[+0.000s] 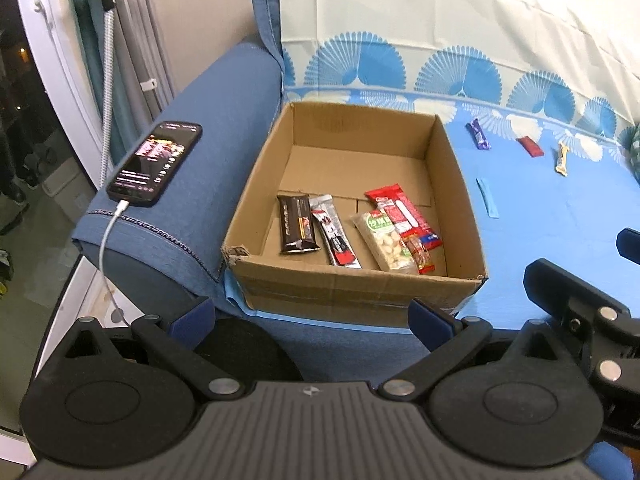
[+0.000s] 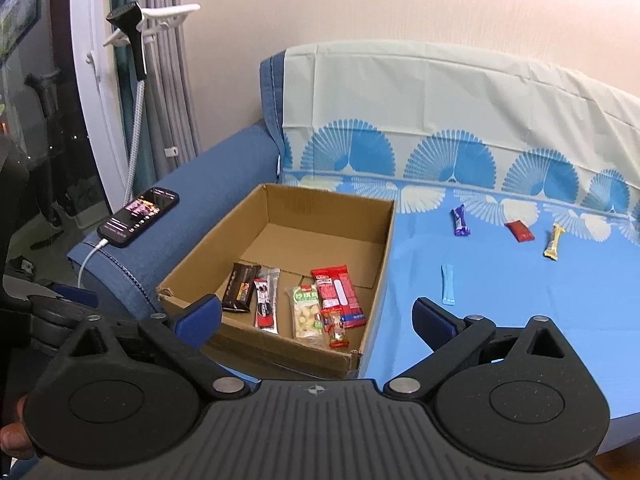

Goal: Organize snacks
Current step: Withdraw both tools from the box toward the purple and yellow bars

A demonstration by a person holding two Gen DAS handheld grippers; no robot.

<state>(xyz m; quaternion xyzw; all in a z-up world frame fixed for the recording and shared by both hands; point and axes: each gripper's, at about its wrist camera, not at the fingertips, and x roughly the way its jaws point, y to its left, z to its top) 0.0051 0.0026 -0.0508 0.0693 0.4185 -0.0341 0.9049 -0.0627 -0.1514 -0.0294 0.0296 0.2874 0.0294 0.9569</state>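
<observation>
A cardboard box (image 1: pixel 456 184) (image 2: pixel 384 256) stands on the blue sofa cover. Inside lie a dark brown bar (image 1: pixel 298 224) (image 2: pixel 240 288), a silver stick pack (image 1: pixel 334 232) (image 2: pixel 267 296), a bag of pale nuts (image 1: pixel 386 242) (image 2: pixel 306 312), a red packet (image 1: pixel 404 214) (image 2: pixel 340 294) and a small red candy (image 1: pixel 420 256) (image 2: pixel 336 330). On the cover to the right lie a purple bar (image 1: pixel 478 133) (image 2: pixel 460 221), a red bar (image 1: pixel 530 147) (image 2: pixel 519 231), a gold bar (image 1: pixel 562 159) (image 2: pixel 553 242) and a light blue stick (image 1: pixel 487 198) (image 2: pixel 447 284). My left gripper (image 1: pixel 312 316) and right gripper (image 2: pixel 318 314) both stand open and empty, pulled back in front of the box.
A phone (image 1: pixel 156 163) (image 2: pixel 138 216) on a white cable lies on the sofa's blue armrest (image 1: pixel 208 128), left of the box. Beyond it are a window frame and curtains. A patterned cloth (image 2: pixel 440 120) covers the sofa back. The right gripper's body (image 1: pixel 580 312) shows at the left wrist view's right edge.
</observation>
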